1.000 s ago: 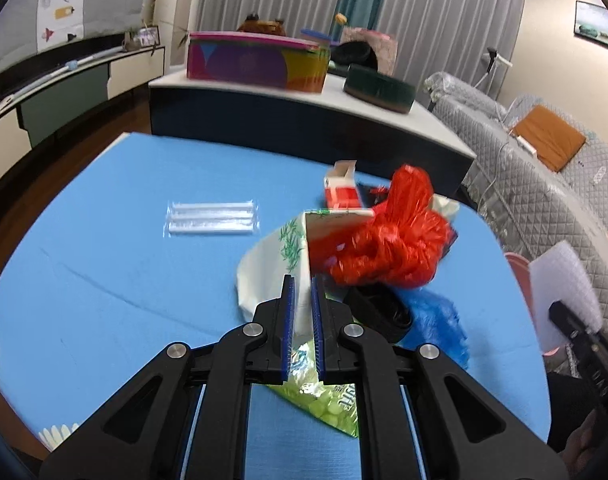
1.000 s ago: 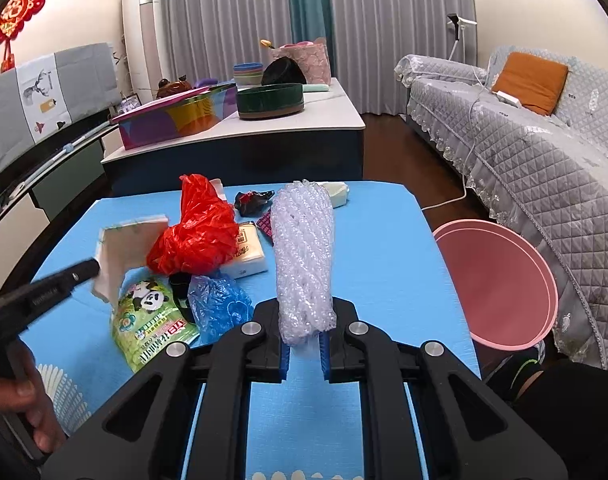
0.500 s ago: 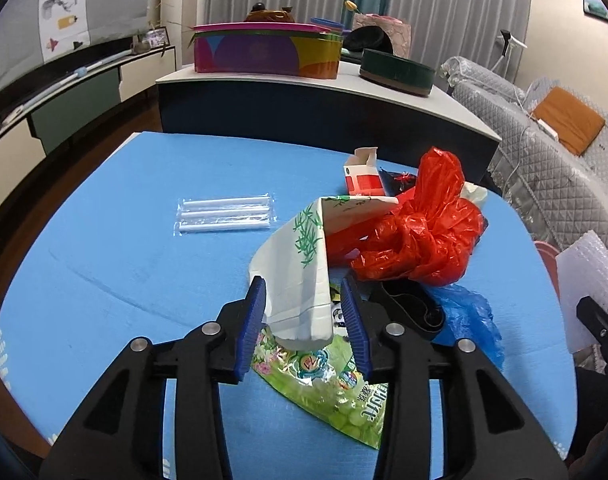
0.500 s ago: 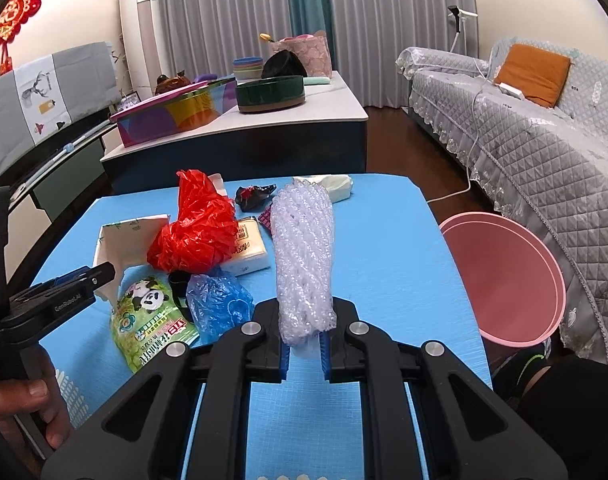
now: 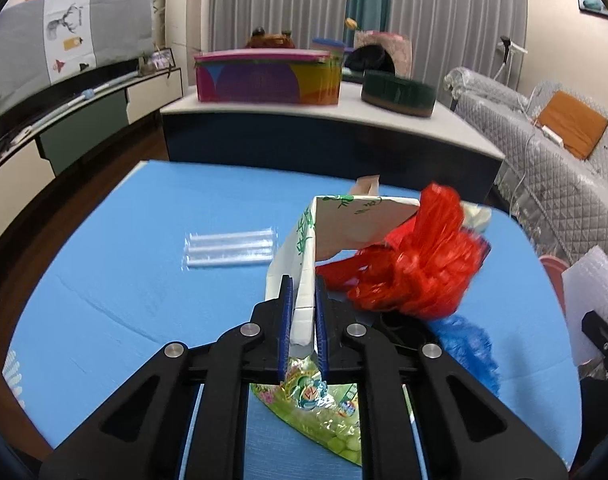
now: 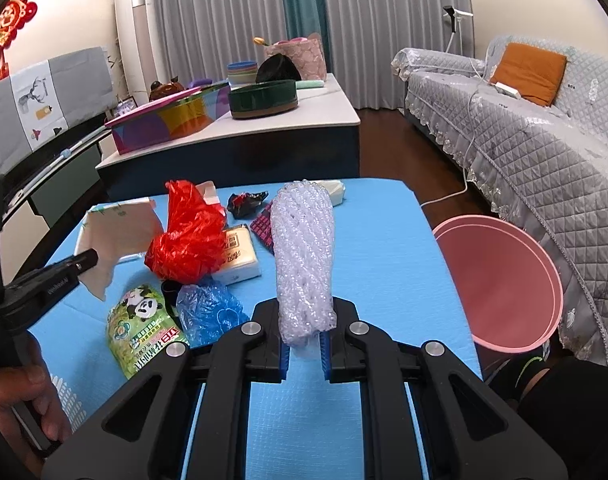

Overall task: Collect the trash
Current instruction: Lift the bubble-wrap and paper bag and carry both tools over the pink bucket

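Trash lies piled on the blue table (image 6: pixel 384 248): a red plastic bag (image 5: pixel 416 272), a blue bag (image 5: pixel 468 340), a green snack packet (image 5: pixel 324 412), a tissue pack (image 6: pixel 239 256). My left gripper (image 5: pixel 303 292) is closing its jaws, and the pads press on the lower edge of a flattened white carton (image 5: pixel 344 224), which stands tilted up over the pile. From the right wrist view the same carton (image 6: pixel 115 236) sits at the left gripper's tip (image 6: pixel 87 258). My right gripper (image 6: pixel 306 344) is shut on a roll of bubble wrap (image 6: pixel 304 256) that sticks out forward.
A pink bin (image 6: pixel 500 280) stands off the table's right edge, in front of a grey sofa (image 6: pixel 544 160). A clear packet of tubes (image 5: pixel 229 250) lies alone at the table's left. A black wrapper (image 6: pixel 245 202) lies at the far edge. Behind is a low cabinet (image 5: pixel 324 136) with boxes.
The left gripper opened around the white carton and then shut on it again; the carton now stands higher and more upright. The right gripper with the bubble wrap has kept still.
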{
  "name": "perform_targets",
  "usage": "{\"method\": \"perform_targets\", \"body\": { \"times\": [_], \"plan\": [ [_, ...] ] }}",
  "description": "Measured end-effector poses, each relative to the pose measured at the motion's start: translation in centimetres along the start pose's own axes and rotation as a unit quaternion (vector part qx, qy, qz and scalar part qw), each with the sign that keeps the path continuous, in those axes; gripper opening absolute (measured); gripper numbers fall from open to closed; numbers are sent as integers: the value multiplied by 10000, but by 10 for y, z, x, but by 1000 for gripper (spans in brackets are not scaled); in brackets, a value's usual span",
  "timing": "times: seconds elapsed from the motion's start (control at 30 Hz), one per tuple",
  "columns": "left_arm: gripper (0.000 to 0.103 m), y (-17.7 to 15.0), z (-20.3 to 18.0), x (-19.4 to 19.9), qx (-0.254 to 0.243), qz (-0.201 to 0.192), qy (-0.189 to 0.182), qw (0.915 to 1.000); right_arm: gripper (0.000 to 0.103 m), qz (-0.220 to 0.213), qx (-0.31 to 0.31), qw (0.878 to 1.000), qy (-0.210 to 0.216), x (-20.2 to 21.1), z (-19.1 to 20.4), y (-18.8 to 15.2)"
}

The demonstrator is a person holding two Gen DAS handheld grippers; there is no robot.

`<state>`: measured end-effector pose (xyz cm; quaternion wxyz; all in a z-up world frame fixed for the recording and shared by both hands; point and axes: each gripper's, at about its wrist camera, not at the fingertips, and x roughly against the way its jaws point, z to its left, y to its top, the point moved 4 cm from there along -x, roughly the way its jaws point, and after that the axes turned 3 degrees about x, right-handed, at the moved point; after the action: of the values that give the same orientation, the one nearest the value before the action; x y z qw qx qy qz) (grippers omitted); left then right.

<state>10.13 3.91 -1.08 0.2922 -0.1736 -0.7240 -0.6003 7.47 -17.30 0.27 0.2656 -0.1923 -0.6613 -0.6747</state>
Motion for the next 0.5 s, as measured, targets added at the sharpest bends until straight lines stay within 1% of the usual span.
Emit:
{"method": "perform_targets", "body": {
  "times": [0.2, 0.5],
  "plan": [
    [11, 9, -2, 19, 93, -141, -237, 9996, 12, -128, -9, 9999, -45, 11, -5, 4],
    [11, 14, -26, 52, -93, -288, -673, 9973, 12, -376, -83, 9991, -154, 33, -21, 13]
  ]
}}
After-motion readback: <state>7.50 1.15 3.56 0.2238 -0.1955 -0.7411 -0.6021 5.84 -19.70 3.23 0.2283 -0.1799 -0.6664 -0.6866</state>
